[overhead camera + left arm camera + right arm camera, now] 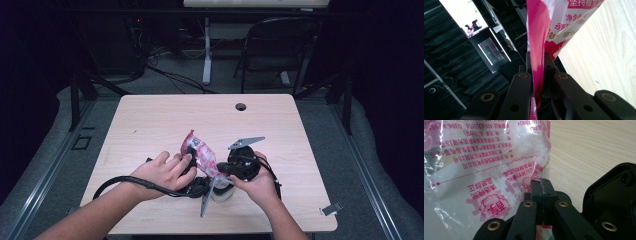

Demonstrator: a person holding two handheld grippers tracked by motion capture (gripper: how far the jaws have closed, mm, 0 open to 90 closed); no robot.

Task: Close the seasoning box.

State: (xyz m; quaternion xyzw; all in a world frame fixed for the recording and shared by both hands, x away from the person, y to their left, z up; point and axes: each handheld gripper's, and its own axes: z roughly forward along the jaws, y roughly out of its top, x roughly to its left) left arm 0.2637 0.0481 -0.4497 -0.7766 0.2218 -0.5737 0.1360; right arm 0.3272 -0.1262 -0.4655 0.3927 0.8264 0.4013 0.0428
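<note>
Pink-and-white plastic bag [199,152], crinkly and glossy, held up off the table [150,120] between both grippers, near the front middle of the top. Film clear in patches; white granular or flaky contents seen through it in the right gripper view (cannot tell what exactly). Printed all over in pink Chinese characters, upside down in both gripper views; readable digits include "400-6351058" and "0394-", plus a round seal-like emblem low on the panel. Wheat-ear motif on the pink band in the left gripper view.

Left gripper [537,62]: black jaws closed tight on a folded pink edge of bag [537,37], film pinched flat and rising straight up from the tips. Left hand [165,172] wrapped round the gripper body, cable looping off along the forearm.

Right gripper [541,183]: jaws pressed together, corner seam of bag [484,167] caught at the very tips; rest of bag spreading up and to the left of the jaws. Right hand [255,182] cupping the black housing, grey three-cornered plate sticking up above it.

Table: pale wood-grain laminate, matte, rounded corners, round cable hole [241,106] near the far edge. Small metal clip [331,208] at the front right corner. Folding chair [280,47] behind, dark floor around.
</note>
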